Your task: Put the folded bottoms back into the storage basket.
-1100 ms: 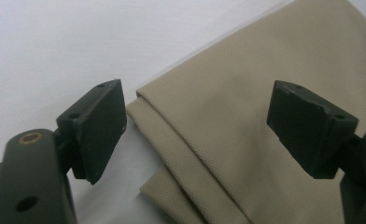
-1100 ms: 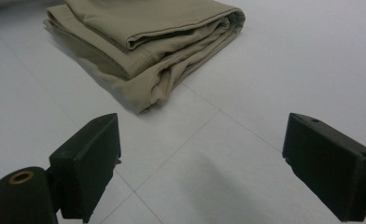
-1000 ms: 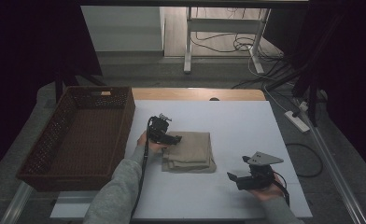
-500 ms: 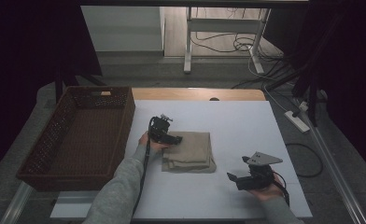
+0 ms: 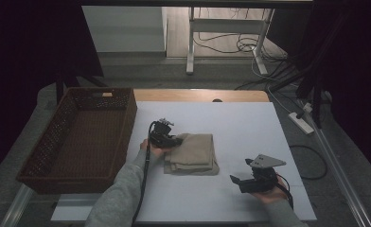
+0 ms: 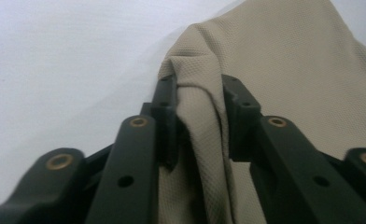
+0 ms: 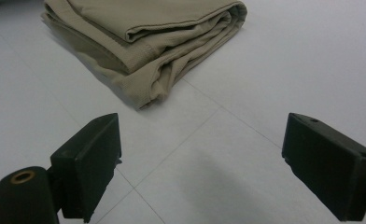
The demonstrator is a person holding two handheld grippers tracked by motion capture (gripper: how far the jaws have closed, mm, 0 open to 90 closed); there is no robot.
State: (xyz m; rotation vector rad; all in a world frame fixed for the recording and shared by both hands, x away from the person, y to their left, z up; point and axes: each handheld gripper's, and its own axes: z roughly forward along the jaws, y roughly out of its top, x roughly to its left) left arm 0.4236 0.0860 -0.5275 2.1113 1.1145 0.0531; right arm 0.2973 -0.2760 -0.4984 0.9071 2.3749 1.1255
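Two grippers work over a white table (image 5: 250,123) seen from the high view. At the table's centre lies a folded beige cloth (image 5: 193,153), stacked in several layers. The left gripper (image 5: 174,140) sits at the cloth's 9 o'clock edge, its jaws pointing toward 3 o'clock and closed on the fabric there. In the left gripper view the two black jaws stand narrow, pinching a raised ridge of the beige cloth (image 6: 204,116) between them, the weave bunched up and over the left jaw's tip. The person's left hand (image 5: 151,150) grips that tool, with a grey sleeve (image 5: 119,194) running down toward 6 o'clock and a black cable along it.

The right gripper (image 5: 236,180) rests low at about 4 o'clock from the cloth, well apart from it, a grey three-cornered plate (image 5: 267,161) on top. Its jaws are spread wide and hold nothing; in the right gripper view they frame bare table, with the cloth (image 7: 148,42) lying beyond them toward 11 o'clock.

A brown woven basket (image 5: 60,142) stands at the table's 9 o'clock side, just beside the white surface.
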